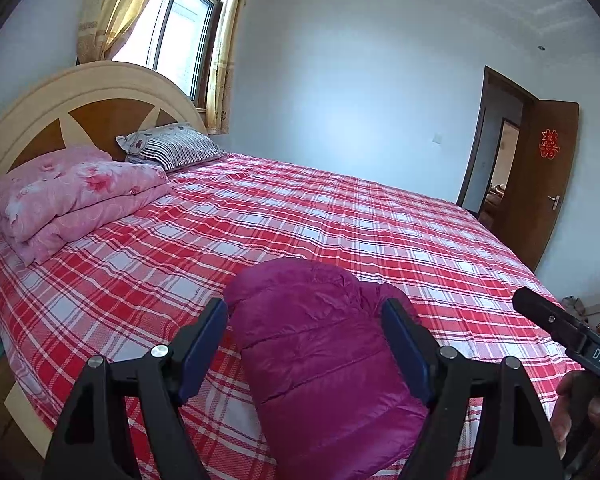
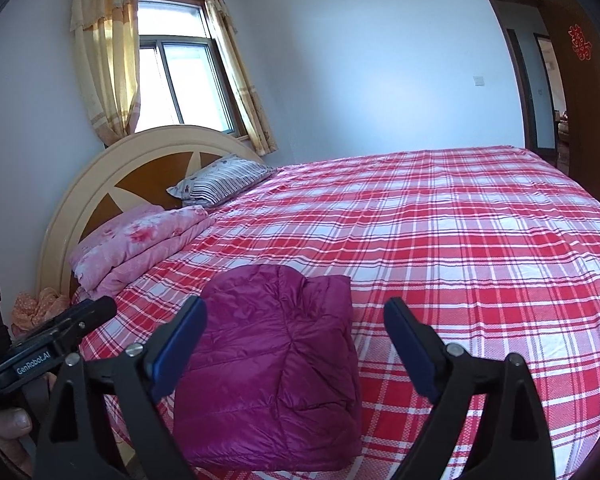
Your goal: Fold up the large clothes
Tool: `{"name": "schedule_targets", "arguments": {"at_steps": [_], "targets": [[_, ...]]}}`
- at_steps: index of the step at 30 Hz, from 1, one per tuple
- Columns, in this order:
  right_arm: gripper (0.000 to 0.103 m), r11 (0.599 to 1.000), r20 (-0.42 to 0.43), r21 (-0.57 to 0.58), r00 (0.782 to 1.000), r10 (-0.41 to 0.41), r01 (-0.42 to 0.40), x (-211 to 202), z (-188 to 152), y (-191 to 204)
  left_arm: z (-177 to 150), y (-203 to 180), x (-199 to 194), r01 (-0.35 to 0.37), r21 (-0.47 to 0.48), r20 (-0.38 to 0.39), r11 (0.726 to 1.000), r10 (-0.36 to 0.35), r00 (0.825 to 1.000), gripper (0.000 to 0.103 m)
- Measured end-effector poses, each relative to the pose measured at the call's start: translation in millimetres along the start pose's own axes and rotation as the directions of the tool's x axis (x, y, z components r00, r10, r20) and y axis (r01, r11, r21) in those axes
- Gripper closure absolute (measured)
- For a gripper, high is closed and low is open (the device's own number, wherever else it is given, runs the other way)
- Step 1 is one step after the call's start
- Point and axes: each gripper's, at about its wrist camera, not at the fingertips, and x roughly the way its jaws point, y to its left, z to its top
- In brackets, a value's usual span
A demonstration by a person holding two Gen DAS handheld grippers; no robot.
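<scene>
A magenta quilted down jacket (image 1: 320,360) lies folded into a compact bundle on the red plaid bed sheet (image 1: 340,220), close to the bed's near edge. My left gripper (image 1: 306,312) hovers over it, open, and the bundle shows between its blue pads (image 1: 204,340) without being pinched. In the right wrist view the jacket (image 2: 276,368) sits low and left of centre. My right gripper (image 2: 296,308) is open wide above it with nothing held. The left gripper (image 2: 72,320) shows at the left edge, beside the jacket. The right gripper (image 1: 560,324) pokes in from the right.
A folded pink floral quilt (image 1: 80,196) and a striped pillow (image 1: 176,144) lie against the round headboard (image 1: 32,120). A curtained window (image 2: 180,80) is behind the bed. A brown door (image 1: 540,184) stands open at the right. Orange cloth (image 2: 40,304) lies by the headboard.
</scene>
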Motion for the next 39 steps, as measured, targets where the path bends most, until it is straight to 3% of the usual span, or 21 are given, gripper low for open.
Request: {"name": "schedule_targets", "arguments": {"at_steps": [36, 37, 39], "targets": [[0.007, 1.0, 0.042, 0.006, 0.999, -0.002, 0.002, -18, -2, 4, -4, -9, 4, -0.015, 0.034, -0.046, 0.999, 0.016, 0.999, 0.023], [0.007, 1.0, 0.043, 0.006, 0.999, -0.001, 0.001, -18, -2, 4, -4, -9, 4, -0.015, 0.037, -0.048, 0.999, 0.016, 0.999, 0.022], [0.007, 1.0, 0.044, 0.005, 0.999, 0.001, -0.001, -18, -2, 5, -3, -11, 3, -0.023, 0.045, -0.042, 0.999, 0.025, 0.999, 0.009]]}}
